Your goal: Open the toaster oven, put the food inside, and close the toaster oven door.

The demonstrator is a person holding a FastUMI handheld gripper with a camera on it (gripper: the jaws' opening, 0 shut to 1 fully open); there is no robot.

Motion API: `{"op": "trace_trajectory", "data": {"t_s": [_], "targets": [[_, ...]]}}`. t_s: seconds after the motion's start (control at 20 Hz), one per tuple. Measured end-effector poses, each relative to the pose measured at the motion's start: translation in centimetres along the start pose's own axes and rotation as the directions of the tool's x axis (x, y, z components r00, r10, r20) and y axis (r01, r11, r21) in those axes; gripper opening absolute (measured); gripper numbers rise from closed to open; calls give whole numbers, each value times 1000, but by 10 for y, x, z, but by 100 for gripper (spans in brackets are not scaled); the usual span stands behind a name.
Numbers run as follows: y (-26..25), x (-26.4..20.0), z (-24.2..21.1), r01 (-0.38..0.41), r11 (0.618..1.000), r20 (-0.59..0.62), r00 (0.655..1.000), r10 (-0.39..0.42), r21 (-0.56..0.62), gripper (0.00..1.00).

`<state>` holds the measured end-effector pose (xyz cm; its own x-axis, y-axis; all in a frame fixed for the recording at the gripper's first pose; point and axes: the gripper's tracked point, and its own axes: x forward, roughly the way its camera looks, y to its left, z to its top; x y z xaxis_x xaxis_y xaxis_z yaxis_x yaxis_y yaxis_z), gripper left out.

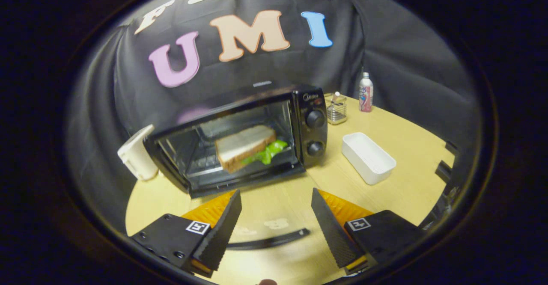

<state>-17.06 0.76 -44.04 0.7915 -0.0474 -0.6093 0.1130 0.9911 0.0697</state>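
My gripper (276, 216) hangs above the wooden table (411, 178) with its two fingers (222, 229) spread wide and nothing between them. Under the gap I see bare tabletop and a thin dark curved strip (269, 240) lying flat. Just ahead of the fingertips stands the toaster oven (239, 135), black, with its front toward me and tilted in my view. Through the front I see the sandwich (246, 146) resting on the rack inside, a slice of bread with green lettuce (267, 151) sticking out on the side nearer the knobs. I cannot tell from here whether the glass door is shut or down. Two round knobs (315, 119) sit on the oven's right panel. Against its left side stands a white container (137, 154). To the right, apart from the oven, lies an empty white rectangular tray (368, 158). Beyond it stand a small glass jar (337, 108) and a slim bottle (365, 92).
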Motion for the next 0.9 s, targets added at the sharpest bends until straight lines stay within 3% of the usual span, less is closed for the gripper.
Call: {"op": "trace_trajectory", "data": {"t_s": [0.45,0.9], "targets": [[6,-19,-75,-32,987,-174,985,5,-155,100],[2,-13,-99,-51,976,-226,974,2,-211,100]]}}
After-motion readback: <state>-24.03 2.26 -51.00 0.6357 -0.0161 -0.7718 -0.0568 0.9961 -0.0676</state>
